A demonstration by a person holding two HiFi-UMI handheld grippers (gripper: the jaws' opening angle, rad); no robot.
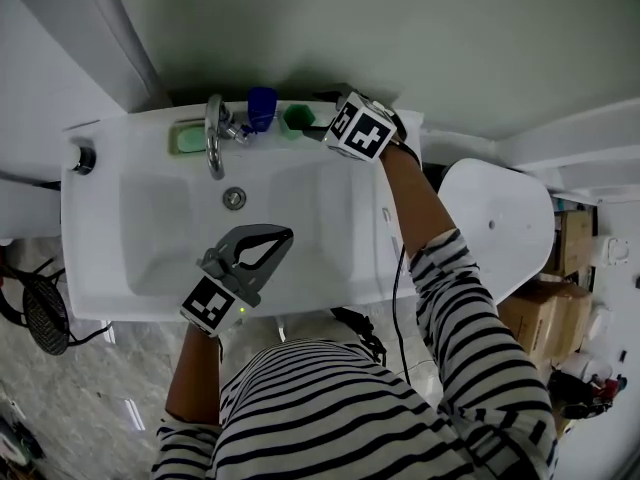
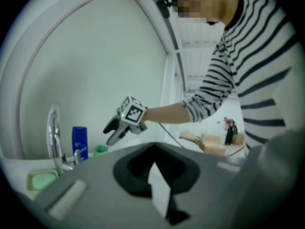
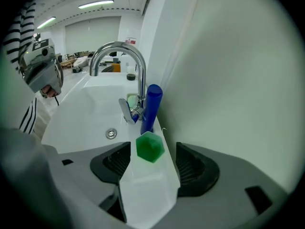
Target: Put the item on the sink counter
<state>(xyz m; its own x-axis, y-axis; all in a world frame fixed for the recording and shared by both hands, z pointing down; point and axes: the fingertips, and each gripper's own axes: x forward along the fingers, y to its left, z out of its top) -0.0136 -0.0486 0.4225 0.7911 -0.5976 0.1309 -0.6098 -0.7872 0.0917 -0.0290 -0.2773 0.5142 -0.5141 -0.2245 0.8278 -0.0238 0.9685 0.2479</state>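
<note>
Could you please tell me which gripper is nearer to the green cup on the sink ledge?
Right. The right gripper hangs just over the green cup, fingers apart; the left gripper is over the sink's front edge, shut.

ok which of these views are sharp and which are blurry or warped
Head view: even light, sharp, faucet crisp, soft shadow along the wall behind the sink. Left gripper view: strong fisheye, dark corners, near foreground blurred, right gripper farther off clearer. Right gripper view: fisheye too, green cup and blue bottle sharp, near foreground soft.
</note>
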